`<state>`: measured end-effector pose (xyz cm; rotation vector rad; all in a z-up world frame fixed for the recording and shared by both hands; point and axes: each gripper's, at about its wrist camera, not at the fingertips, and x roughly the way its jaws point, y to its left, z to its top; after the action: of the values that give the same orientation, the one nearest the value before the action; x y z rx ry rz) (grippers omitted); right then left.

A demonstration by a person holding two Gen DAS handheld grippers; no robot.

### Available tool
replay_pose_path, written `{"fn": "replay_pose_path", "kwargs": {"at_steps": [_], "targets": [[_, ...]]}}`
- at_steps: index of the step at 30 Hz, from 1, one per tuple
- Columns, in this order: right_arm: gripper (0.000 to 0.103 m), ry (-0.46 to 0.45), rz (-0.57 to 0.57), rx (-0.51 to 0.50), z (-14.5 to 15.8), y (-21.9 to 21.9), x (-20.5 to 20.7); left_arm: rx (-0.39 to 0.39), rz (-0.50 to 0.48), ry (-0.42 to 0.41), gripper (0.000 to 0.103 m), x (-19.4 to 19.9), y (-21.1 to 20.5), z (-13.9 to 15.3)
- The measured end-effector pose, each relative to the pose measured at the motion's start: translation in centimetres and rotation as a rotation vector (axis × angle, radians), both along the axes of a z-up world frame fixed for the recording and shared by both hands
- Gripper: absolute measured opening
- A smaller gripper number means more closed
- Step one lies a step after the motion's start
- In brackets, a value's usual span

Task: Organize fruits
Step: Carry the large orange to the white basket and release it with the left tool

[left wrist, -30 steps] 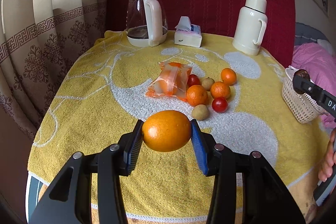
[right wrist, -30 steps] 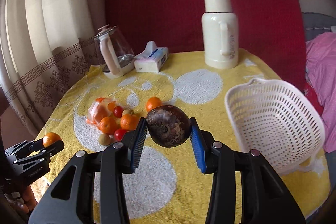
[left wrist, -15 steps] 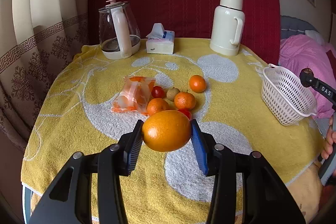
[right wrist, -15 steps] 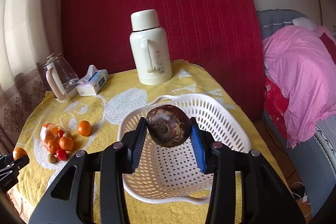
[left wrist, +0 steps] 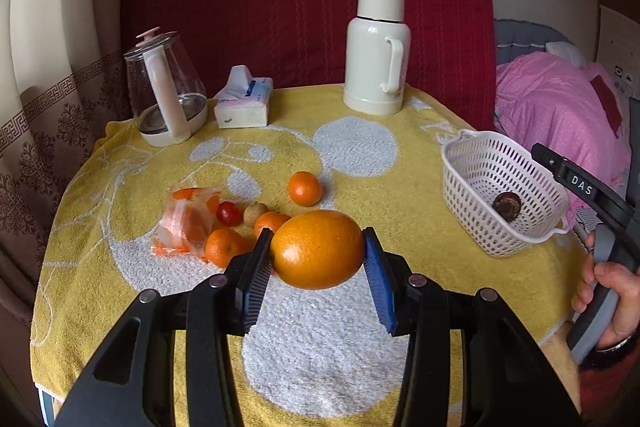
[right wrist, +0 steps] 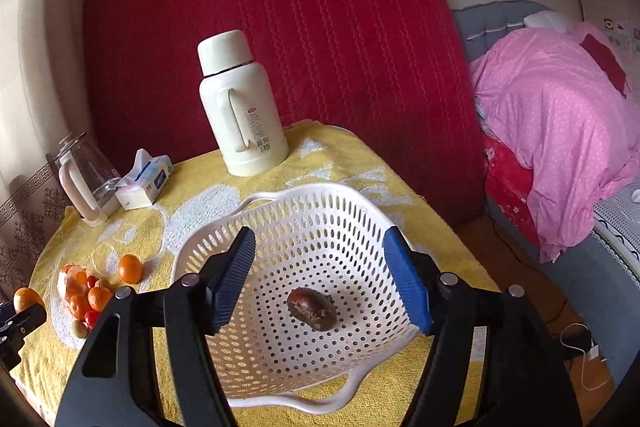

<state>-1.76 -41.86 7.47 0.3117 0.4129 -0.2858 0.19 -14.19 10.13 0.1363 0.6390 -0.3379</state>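
Now "DAS"-marked right tongs (right wrist: pixel 324 283) have just been opening over the basketed brown fruit (right wrist: pixel 311 308); left tongs (left wrist: pixel 316 267) clamp an orange (left wrist: pixel 317 248).

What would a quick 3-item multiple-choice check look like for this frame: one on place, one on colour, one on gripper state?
1. Where is the dark brown fruit?
A. on the towel beside the kettle
B. on the floor of the white basket
C. between the right gripper's pads

2. What colour is the flask?
A. cream white
B. blue
C. black

3. What is the left gripper doing?
A. standing open and empty
B. clamping a tissue box
C. clamping a large orange

Answers: 1 B, it lies loose on the perforated bottom below the right gripper, whose jaws have just been opening. 2 A, body and cap are cream. 3 C, both pads press its sides.
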Motion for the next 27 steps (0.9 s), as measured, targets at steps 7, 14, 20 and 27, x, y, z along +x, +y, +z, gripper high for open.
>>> {"fn": "replay_pose_path", "kwargs": {"at_steps": [7,14,20,27], "targets": [[0.068,-0.03,-0.075,-0.006,0.1,-1.6,-0.6,-0.034,-0.162,0.013,0.045,0.9,-6.0,0.3],[0.068,-0.052,-0.107,-0.003,0.4,-2.4,-0.9,-0.065,-0.309,0.068,0.045,2.1,-12.3,-0.5],[0.068,-0.063,-0.125,0.023,0.5,-3.0,-1.2,-0.049,-0.354,0.085,0.046,2.8,-15.3,-1.3],[0.068,-0.071,-0.123,0.026,0.7,-2.8,-1.4,-0.04,-0.326,0.021,0.074,2.7,-14.6,-0.3]]}}
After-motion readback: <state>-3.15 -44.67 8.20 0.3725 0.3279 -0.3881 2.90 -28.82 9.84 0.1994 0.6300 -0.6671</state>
